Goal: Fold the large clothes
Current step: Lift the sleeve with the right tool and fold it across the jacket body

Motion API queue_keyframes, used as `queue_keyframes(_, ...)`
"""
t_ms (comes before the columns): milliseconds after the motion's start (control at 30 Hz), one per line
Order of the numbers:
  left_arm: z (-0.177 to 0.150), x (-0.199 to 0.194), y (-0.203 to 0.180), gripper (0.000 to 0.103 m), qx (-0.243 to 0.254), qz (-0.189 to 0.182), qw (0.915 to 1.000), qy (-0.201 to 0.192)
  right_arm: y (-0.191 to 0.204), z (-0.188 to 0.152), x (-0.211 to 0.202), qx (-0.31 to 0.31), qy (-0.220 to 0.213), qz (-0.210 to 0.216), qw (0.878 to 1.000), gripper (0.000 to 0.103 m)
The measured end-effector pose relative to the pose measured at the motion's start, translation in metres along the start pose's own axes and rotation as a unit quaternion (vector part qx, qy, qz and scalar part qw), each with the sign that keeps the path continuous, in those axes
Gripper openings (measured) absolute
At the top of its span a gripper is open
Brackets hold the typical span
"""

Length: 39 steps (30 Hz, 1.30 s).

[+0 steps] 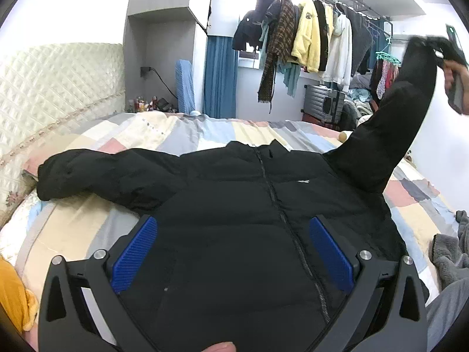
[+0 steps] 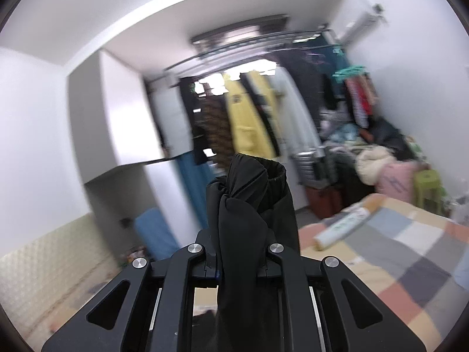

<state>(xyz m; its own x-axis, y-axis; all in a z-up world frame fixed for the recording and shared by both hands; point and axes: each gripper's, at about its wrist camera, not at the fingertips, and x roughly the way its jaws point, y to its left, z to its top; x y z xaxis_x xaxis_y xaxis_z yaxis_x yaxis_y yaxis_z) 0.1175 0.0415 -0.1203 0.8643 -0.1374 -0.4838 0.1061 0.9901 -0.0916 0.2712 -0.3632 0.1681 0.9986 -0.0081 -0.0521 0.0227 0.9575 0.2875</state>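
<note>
A black puffer jacket (image 1: pixel 234 205) lies front up on the patchwork bed (image 1: pixel 88 220), zipper toward me. Its one sleeve (image 1: pixel 88 173) lies stretched out to the left. My left gripper (image 1: pixel 231 252) is open and hovers over the jacket's body, its blue pads (image 1: pixel 132 261) apart. My right gripper (image 2: pixel 241 267) is shut on the cuff of the other sleeve (image 2: pixel 249 205) and holds it high in the air; in the left wrist view this sleeve (image 1: pixel 390 135) rises to the upper right.
A quilted headboard (image 1: pixel 52 88) is at the left. A rail of hanging clothes (image 1: pixel 307 35) and a grey suitcase (image 1: pixel 322 102) stand beyond the bed. A grey fleece (image 1: pixel 451 252) lies at the bed's right edge, a yellow cloth (image 1: pixel 14 293) at the lower left.
</note>
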Motion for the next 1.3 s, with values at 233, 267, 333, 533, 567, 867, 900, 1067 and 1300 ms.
queue_keyframes(233, 0.001, -0.001, 0.032, 0.103, -0.028, 0.015, 0.9995, -0.003, 0.110, -0.051, 0.035, -0.042, 0.046, 0.078, 0.995, 0.011)
queue_keyframes(267, 0.001, 0.000, 0.036, 0.103, -0.029, 0.019, 0.9994, -0.002, 0.126, -0.061, 0.041, -0.045, 0.055, 0.090, 0.993, 0.012)
queue_keyframes(333, -0.001, -0.001, 0.044, 0.103, -0.031, 0.029, 0.9991, -0.001, 0.151, -0.087, 0.053, -0.050, 0.075, 0.114, 0.989, 0.012)
queue_keyframes(533, -0.006, -0.005, 0.077, 0.103, -0.055, 0.053, 0.9971, 0.000, 0.217, -0.178, 0.087, -0.064, 0.144, 0.174, 0.972, 0.012)
queue_keyframes(567, -0.007, -0.005, 0.081, 0.103, -0.058, 0.056, 0.9967, -0.001, 0.226, -0.193, 0.092, -0.069, 0.155, 0.182, 0.969, 0.012)
queue_keyframes(867, -0.016, 0.013, 0.111, 0.103, -0.093, 0.069, 0.9931, 0.019, 0.282, -0.337, 0.138, -0.083, 0.265, 0.219, 0.935, 0.014)
queue_keyframes(900, -0.017, 0.014, 0.113, 0.103, -0.095, 0.070, 0.9928, 0.021, 0.286, -0.353, 0.142, -0.085, 0.276, 0.220, 0.932, 0.015)
queue_keyframes(1067, -0.020, 0.020, 0.123, 0.103, -0.106, 0.069, 0.9917, 0.023, 0.294, -0.415, 0.152, -0.115, 0.317, 0.206, 0.919, 0.016)
queue_keyframes(1300, -0.026, 0.037, 0.124, 0.103, -0.111, 0.058, 0.9910, 0.049, 0.289, -0.474, 0.158, -0.138, 0.353, 0.191, 0.905, 0.023)
